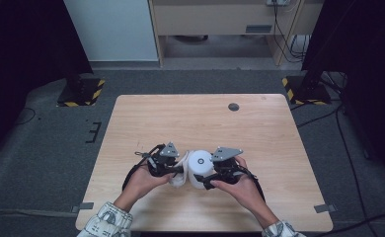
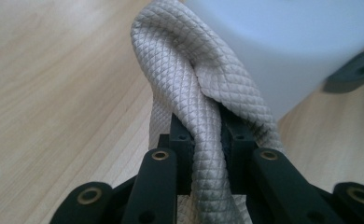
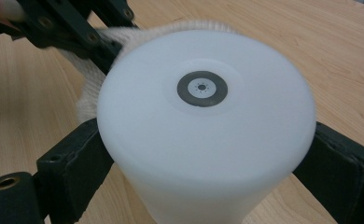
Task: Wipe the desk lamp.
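A white cylinder (image 1: 199,167) with a small dark ring on its top stands near the table's front middle. My right gripper (image 1: 211,177) is shut on the white cylinder (image 3: 203,140), one jaw on each side of its wall. A beige quilted cloth (image 1: 179,170) lies against the cylinder's left side. My left gripper (image 1: 173,169) is shut on the beige cloth (image 2: 203,98), a folded ridge of it pinched between the jaws, right beside the cylinder's wall (image 2: 292,42). The left gripper (image 3: 91,39) and cloth (image 3: 89,81) also appear behind the cylinder in the right gripper view.
The wooden table (image 1: 200,123) has a round dark grommet (image 1: 234,106) at the back right. Two stands with yellow-black striped bases (image 1: 82,91) (image 1: 304,90) sit on the floor beyond the table. Cables (image 1: 343,148) run along the right floor.
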### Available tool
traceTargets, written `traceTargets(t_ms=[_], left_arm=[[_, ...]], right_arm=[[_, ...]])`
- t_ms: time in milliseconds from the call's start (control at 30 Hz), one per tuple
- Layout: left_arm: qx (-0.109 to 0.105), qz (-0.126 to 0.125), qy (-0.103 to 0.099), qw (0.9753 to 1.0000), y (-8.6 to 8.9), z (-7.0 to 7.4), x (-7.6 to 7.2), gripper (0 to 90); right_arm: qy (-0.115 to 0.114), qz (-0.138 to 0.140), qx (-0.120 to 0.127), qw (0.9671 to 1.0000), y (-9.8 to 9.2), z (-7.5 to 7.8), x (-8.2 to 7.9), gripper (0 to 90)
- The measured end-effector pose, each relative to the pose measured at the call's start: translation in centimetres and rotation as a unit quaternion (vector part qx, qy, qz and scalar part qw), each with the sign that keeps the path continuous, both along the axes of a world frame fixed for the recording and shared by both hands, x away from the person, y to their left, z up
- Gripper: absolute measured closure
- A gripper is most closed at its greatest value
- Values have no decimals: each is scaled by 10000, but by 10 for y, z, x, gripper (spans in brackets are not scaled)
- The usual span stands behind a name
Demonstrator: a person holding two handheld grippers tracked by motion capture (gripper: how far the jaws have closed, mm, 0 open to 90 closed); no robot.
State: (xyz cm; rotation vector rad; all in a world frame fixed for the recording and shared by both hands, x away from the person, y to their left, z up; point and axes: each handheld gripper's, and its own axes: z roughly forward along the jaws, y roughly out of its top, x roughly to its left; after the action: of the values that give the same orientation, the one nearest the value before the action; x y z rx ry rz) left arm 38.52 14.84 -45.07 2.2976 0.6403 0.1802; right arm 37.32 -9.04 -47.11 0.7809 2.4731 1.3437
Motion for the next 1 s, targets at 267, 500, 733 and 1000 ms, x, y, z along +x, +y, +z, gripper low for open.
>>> traceTargets(t_ms=[267,500,733,1000], left_arm=[[446,-34,138,9989,-9,-17,6,772],[605,-191,264,9976,-13,-21,2,772],[504,-485,337,9970,-17,-19,-12,772],[338,-802,435,9953,-28,-21,-19,771]], right_arm=[[-21,-80,-5,10000,1,0,5,92],[19,-146,10,9999,0,1,8,92],[6,-213,-9,9998,-2,1,10,92],[-7,-235,-27,9997,-2,1,10,92]])
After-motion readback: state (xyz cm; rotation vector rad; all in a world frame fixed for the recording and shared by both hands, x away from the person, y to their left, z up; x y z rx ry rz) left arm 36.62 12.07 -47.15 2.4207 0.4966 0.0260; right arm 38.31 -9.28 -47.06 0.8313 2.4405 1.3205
